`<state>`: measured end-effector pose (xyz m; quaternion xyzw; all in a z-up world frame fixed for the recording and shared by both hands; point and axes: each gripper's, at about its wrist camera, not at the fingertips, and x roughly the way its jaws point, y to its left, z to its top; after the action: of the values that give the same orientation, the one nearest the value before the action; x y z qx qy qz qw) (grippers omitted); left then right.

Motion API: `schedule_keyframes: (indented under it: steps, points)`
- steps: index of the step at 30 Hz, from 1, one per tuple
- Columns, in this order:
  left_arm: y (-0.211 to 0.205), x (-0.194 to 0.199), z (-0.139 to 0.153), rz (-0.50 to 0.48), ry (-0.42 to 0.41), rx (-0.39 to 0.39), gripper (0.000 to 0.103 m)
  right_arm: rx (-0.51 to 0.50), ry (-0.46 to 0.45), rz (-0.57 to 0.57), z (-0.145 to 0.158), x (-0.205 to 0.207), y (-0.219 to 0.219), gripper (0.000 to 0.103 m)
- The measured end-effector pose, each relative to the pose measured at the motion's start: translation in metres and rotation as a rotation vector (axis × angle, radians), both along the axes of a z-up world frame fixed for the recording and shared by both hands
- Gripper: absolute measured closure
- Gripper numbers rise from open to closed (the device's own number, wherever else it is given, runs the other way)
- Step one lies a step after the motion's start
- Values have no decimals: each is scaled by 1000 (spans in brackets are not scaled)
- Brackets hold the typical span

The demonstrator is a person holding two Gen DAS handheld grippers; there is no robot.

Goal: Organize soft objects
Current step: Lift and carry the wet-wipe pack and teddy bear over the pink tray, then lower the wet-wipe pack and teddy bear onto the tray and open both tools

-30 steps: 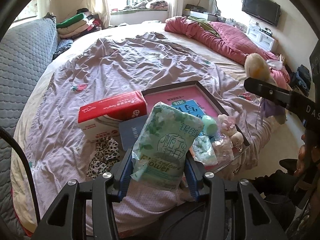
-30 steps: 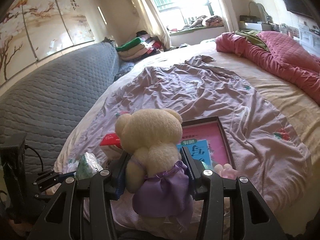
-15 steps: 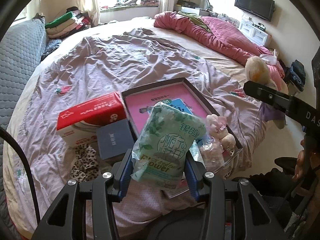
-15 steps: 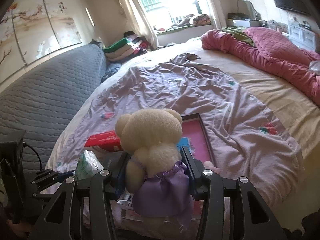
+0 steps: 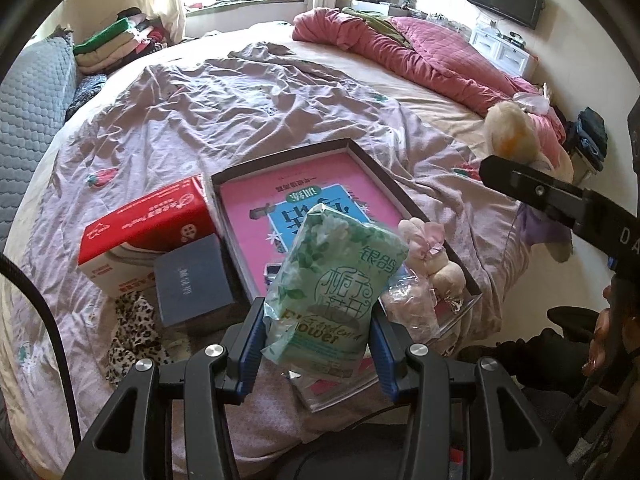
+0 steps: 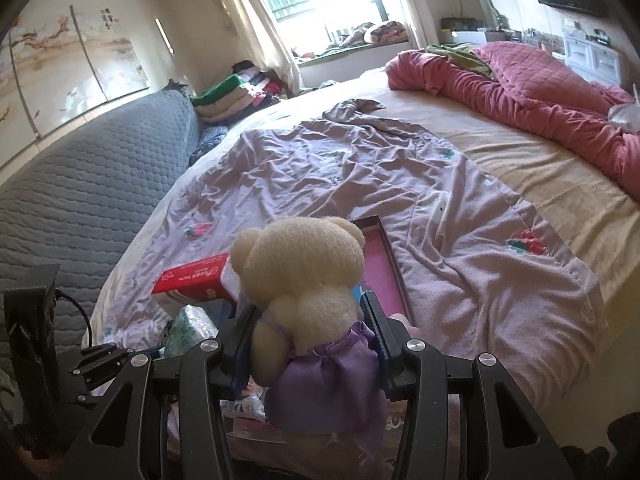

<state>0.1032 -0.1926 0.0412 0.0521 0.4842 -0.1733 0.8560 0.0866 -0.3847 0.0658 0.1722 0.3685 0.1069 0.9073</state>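
My left gripper [image 5: 318, 342] is shut on a green-and-white soft tissue pack [image 5: 334, 284], held above the near edge of the bed. My right gripper [image 6: 310, 338] is shut on a cream teddy bear in a purple dress [image 6: 304, 300], held upright; the bear also shows at the right in the left wrist view [image 5: 512, 134]. Below lies a dark-framed tray [image 5: 384, 168] with a pink book [image 5: 280, 204] in it. A small pink plush toy [image 5: 430, 252] and a clear plastic bag [image 5: 408, 304] lie at the tray's near right corner.
A red-and-white box [image 5: 140, 232], a blue-grey box [image 5: 192, 280] and a leopard-print cloth [image 5: 132, 328] lie left of the tray on the lilac sheet [image 5: 240, 112]. A red quilt [image 5: 420, 52] is bunched at the far right. Folded clothes [image 5: 116, 46] are stacked far left by the grey headboard [image 6: 80, 184].
Both grippers have risen and drawn back a little from the bed while keeping their hold. The tray and boxes now sit lower in both views.
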Motion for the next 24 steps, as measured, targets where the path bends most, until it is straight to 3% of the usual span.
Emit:
schedule_keyframes:
  steps: [24]
  points:
    - [-23, 31, -31, 7, 63, 22, 55, -18, 71, 9, -37, 20, -3, 53]
